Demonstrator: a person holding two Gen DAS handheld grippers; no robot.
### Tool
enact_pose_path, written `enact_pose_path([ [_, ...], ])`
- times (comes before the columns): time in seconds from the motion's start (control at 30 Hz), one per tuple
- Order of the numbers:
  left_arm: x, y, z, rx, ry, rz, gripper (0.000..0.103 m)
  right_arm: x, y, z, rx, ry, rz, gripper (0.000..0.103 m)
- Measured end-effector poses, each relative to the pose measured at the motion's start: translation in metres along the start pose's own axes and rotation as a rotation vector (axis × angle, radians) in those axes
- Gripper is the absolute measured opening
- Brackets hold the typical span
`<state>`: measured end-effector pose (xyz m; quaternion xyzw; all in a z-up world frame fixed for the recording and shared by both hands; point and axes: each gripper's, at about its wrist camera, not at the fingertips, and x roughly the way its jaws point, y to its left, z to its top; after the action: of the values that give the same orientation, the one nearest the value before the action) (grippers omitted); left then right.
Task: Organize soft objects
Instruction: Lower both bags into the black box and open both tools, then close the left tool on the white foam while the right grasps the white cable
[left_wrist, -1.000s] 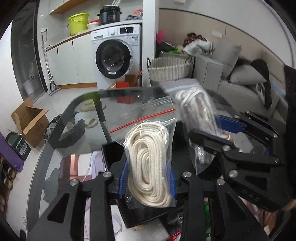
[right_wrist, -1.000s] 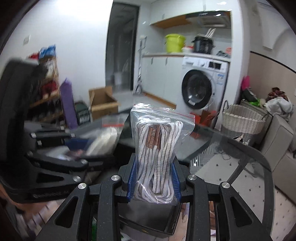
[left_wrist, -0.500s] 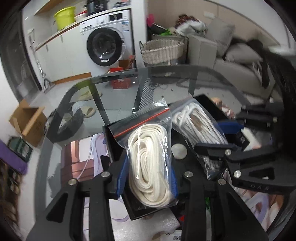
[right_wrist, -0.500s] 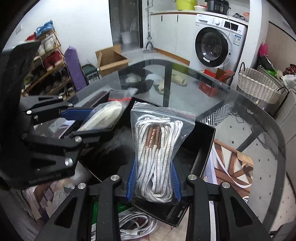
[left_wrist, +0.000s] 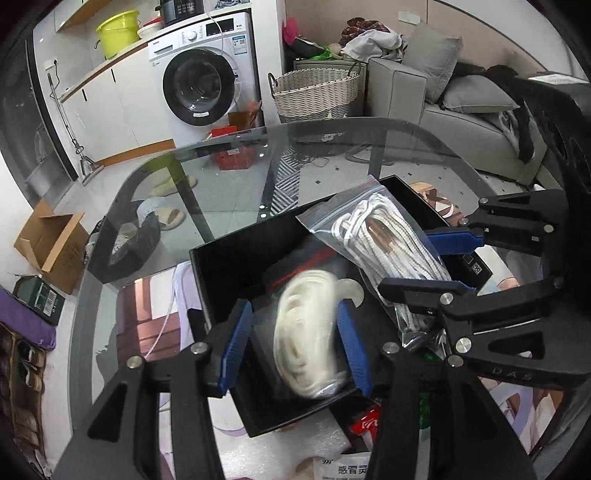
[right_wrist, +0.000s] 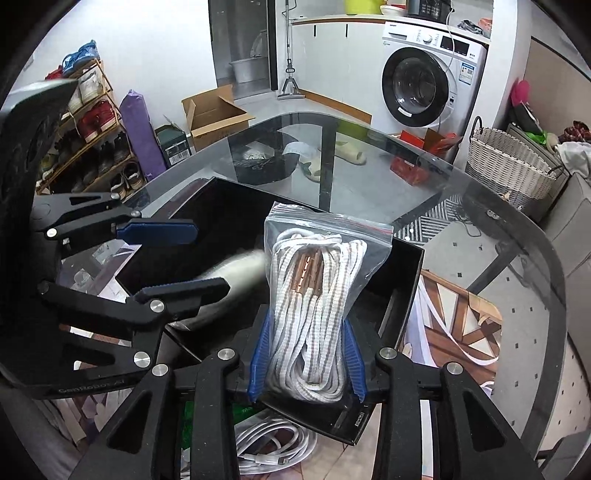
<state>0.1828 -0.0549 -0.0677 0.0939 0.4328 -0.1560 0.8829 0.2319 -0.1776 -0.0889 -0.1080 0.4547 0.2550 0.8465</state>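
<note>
Rope bags are going into the black box (left_wrist: 236, 266) near the tabletop's edge: left gripper (left_wrist: 295, 350) is opening, its cream bag (left_wrist: 306, 332) dropping blurred, while right gripper (right_wrist: 306, 358), loosening, is still touching the striped bag (right_wrist: 317, 295), so I'd lower first.

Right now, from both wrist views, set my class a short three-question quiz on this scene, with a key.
1. True or false: the open black rectangular box sits on a wooden table.
2. What colour is the seal strip on the clear zip bag of striped white laces?
3. The blurred clear bag of cream rope is: A) in the woven basket, B) over the black box, C) on the grey sofa.
Key: 1 false, a glass table; 2 red; 3 B.
</note>
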Motion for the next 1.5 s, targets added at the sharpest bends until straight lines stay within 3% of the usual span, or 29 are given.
enact_pose_path([
  [0.27, -0.022, 0.015, 0.004, -0.063, -0.054, -0.012, 0.056, -0.009, -0.004, 0.001, 0.040, -0.008, 0.021, 0.042],
  [0.53, -0.055, 0.031, -0.007, -0.049, -0.099, -0.076, 0.058, -0.054, -0.003, -0.003, 0.091, -0.081, 0.041, 0.043],
  [0.6, -0.058, 0.035, -0.014, -0.029, -0.084, -0.100, 0.060, -0.070, -0.001, -0.009, 0.103, -0.094, 0.066, 0.050],
  [0.67, -0.056, 0.037, -0.023, -0.004, -0.053, -0.104, 0.069, -0.083, 0.001, -0.015, 0.108, -0.103, 0.090, 0.051],
  [0.8, -0.051, 0.039, -0.046, 0.067, -0.017, -0.111, 0.077, -0.091, 0.008, -0.033, 0.117, -0.063, 0.126, 0.051],
  [1.07, -0.022, 0.043, -0.070, 0.090, 0.101, -0.175, 0.077, -0.061, 0.010, -0.065, 0.180, 0.086, 0.195, 0.051],
  [1.13, -0.014, 0.039, -0.069, 0.091, 0.115, -0.180, 0.077, -0.052, 0.009, -0.072, 0.212, 0.109, 0.173, 0.051],
  [1.23, -0.005, 0.036, -0.068, 0.100, 0.125, -0.173, 0.088, -0.043, 0.011, -0.079, 0.221, 0.133, 0.176, 0.051],
  [1.4, -0.002, 0.032, -0.073, 0.111, 0.132, -0.154, 0.088, -0.043, 0.011, -0.085, 0.236, 0.139, 0.183, 0.051],
  [1.5, 0.002, 0.031, -0.076, 0.112, 0.148, -0.169, 0.079, -0.053, 0.008, -0.083, 0.241, 0.111, 0.184, 0.051],
])
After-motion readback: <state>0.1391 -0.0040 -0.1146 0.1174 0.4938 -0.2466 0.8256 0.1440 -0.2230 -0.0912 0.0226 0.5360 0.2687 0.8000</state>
